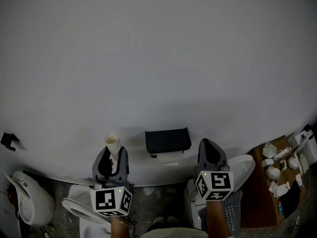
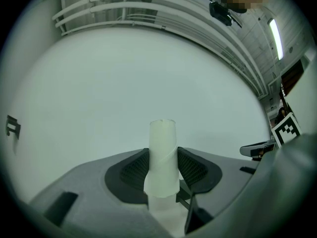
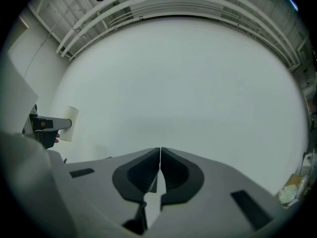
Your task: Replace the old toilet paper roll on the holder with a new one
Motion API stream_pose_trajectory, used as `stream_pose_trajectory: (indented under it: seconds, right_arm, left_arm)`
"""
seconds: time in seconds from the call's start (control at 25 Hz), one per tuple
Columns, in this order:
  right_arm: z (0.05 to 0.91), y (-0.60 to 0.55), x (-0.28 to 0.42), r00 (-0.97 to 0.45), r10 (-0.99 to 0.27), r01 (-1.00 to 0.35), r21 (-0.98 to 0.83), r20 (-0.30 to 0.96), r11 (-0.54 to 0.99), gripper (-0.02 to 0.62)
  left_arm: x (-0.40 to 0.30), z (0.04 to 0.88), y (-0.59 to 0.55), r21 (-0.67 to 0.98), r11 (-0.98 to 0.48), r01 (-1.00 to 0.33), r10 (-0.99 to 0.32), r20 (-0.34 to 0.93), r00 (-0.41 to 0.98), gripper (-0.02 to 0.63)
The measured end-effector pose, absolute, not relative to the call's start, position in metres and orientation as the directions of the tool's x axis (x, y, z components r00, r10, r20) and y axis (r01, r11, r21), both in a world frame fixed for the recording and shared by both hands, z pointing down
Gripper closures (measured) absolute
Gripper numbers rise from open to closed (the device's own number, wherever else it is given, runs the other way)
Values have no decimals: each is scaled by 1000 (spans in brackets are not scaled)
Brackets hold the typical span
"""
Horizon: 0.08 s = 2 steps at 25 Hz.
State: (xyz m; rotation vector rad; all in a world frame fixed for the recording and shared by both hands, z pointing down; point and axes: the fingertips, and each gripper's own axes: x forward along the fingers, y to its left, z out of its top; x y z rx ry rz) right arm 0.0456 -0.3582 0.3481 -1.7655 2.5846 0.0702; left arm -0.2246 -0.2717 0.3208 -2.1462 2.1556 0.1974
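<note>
Plain white wall (image 1: 158, 58) across most of the head view and behind both pairs of jaws in the gripper views.

Low at the left, a white toilet (image 1: 74, 205), partly behind the left marker cube. Low at the right, a second white seat (image 1: 243, 165) against the wall.

At the far right edge, a brown counter (image 1: 260, 197) strewn with small white clutter (image 1: 272, 172), too small to name.

On the wall, between the two grippers, a black holder (image 1: 168, 141) with a pale paper strip (image 1: 168, 158) just under it. Hard to tell whether any roll sits inside.

Left gripper (image 1: 112, 157) (image 2: 163, 155) left of the holder, pointed at the wall, jaws partway apart and pressed on a white core (image 1: 113, 145) (image 2: 163, 148). Core upright between the pads, its top end well above the jaw tips, a loose wrap of paper round its lower part. Near the holder, not touching it.

Right gripper (image 1: 212, 148) (image 3: 160, 155) right of the holder, also facing the wall — jaws closed tight together, nothing between them.
</note>
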Motion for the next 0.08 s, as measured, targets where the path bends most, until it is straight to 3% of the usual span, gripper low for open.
stream_pose_trajectory:
  seconds: [0.08]
  right_arm:
    - [349, -360, 48, -364, -931, -931, 28, -31, 363, 600]
  left_arm:
    - [-223, 322, -272, 23, 3, -1000, -988, -156, -7, 425]
